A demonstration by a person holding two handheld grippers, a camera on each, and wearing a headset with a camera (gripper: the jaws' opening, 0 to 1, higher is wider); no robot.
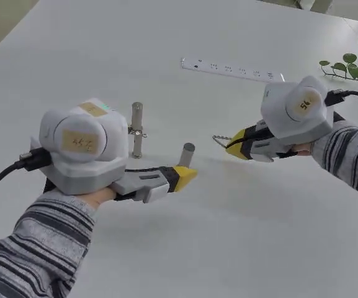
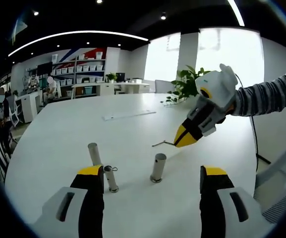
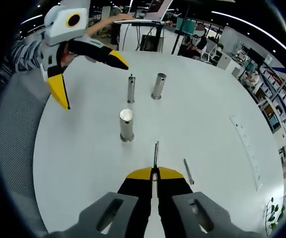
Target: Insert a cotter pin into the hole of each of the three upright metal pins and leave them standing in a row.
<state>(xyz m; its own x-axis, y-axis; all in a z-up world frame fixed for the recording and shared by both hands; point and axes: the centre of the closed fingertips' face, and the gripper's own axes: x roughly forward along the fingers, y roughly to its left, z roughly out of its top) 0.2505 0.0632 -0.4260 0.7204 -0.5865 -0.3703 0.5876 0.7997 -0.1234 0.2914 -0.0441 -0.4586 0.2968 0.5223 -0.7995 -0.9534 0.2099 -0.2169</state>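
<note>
Three upright metal pins stand on the white table. The far pin (image 1: pixel 137 127) has a cotter pin (image 1: pixel 135 131) through it. A second pin (image 1: pixel 187 154) rises just behind my left gripper (image 1: pixel 185 176), whose jaws stand open with nothing between them. In the left gripper view the pins (image 2: pixel 93 153) (image 2: pixel 111 178) (image 2: pixel 157 167) lie ahead of the open left gripper (image 2: pixel 151 171). My right gripper (image 1: pixel 234 146) is shut on a cotter pin (image 1: pixel 219 139) that points toward the pins. In the right gripper view, that cotter pin (image 3: pixel 155 153) sticks out beyond the nearest pin (image 3: pixel 126 125).
A loose cotter pin (image 3: pixel 188 171) lies on the table right of my right gripper's jaws. A white power strip (image 1: pixel 231 69) lies at the far side, and a leafy plant (image 1: pixel 352 65) at the far right. The table (image 1: pixel 228 236) is bare and white toward the front.
</note>
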